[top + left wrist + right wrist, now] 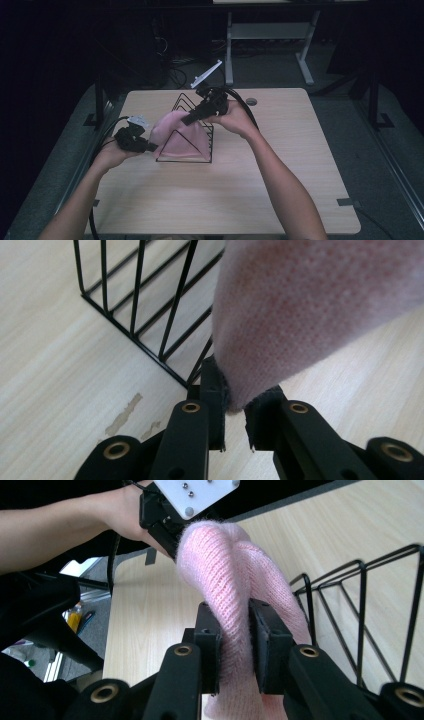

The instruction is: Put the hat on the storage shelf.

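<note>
High view shows me the pink knitted cloth (176,136) draped over the black wire rack (200,145), which stands near the middle of the wooden surface (220,200). My left claw (149,147) is clamped on the cloth's lower left edge, beside the rack's front corner; in the left gripper view the pads pinch a tip of the fabric (300,310) just above the surface (50,390). My right claw (187,120) grips the cloth near its top; in the right gripper view a fold of knit (235,595) is squeezed between both pads, with the rack's wires (360,625) to the right.
</note>
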The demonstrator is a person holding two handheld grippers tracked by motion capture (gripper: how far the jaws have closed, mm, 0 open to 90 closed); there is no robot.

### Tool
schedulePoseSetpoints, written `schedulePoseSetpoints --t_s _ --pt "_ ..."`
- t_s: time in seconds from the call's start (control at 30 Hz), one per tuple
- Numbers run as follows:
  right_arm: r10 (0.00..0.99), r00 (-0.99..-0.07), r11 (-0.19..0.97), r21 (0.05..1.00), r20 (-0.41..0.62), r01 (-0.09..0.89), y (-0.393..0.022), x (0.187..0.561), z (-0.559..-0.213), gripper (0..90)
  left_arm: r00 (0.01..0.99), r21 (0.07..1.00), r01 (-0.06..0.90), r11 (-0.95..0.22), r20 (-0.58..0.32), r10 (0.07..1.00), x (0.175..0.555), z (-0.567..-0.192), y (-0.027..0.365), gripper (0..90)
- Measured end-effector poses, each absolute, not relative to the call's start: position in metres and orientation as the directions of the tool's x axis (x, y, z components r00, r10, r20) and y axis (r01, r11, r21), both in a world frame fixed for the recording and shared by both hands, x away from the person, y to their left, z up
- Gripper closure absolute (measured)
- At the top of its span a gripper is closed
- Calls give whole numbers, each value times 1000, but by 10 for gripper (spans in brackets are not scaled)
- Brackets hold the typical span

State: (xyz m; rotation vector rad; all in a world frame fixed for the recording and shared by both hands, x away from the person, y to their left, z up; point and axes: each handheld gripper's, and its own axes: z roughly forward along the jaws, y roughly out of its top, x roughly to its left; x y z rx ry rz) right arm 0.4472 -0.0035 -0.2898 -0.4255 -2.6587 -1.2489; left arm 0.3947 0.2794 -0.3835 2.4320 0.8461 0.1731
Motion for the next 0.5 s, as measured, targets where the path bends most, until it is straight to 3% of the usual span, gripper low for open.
schedulePoseSetpoints --t_s 0.37,0.5 --pt "190 -929 617 698 317 364 -6 448 -305 739 802 507 535 -676 -52 595 400 -392 275 788" --pt "192 -924 616 693 330 375 -5 449 -312 730 803 495 535 -685 -47 594 400 -394 272 677"
